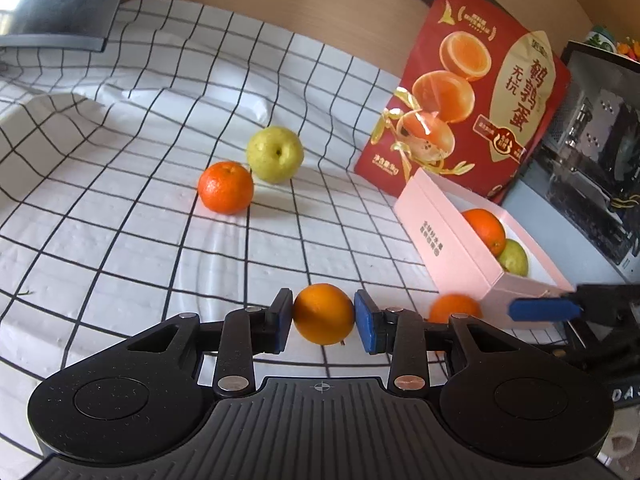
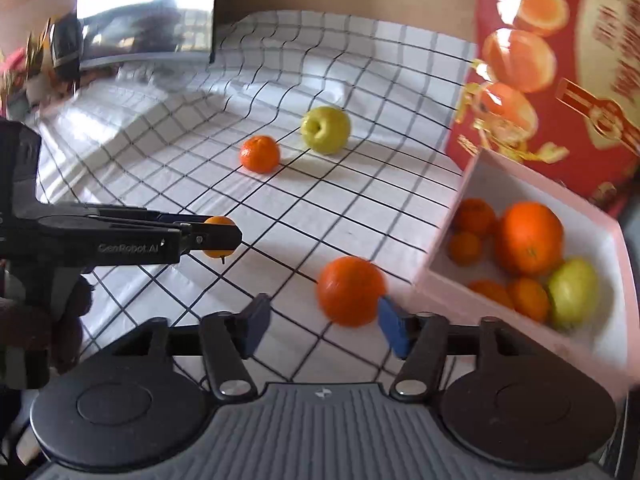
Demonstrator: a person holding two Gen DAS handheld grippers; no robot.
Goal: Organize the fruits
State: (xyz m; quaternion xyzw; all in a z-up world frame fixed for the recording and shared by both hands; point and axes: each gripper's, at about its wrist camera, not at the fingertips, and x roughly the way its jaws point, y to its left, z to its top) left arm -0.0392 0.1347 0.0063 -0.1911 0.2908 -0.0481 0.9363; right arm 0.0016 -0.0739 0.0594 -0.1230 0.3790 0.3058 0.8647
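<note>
Box [image 2: 520, 184] at cloth's [image 1: 120, 240] right edge already holds several fruits. Your left gripper [image 1: 323, 320] is clamped on an orange [image 1: 323, 314]; right gripper [image 2: 320, 320] open beside a loose one [image 2: 350, 290]. Tangerine [image 1: 225, 187] and pear [image 1: 275, 153] remain mid-cloth.

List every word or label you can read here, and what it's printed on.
"鹌鹑蛋" and "无抗": large characters on the red bag.
"GenRobot.AI": on the left gripper, seen side-on.
Pink box: small print on its side, too small to read.
Red bag's small badges and weight line: too small to read.
</note>
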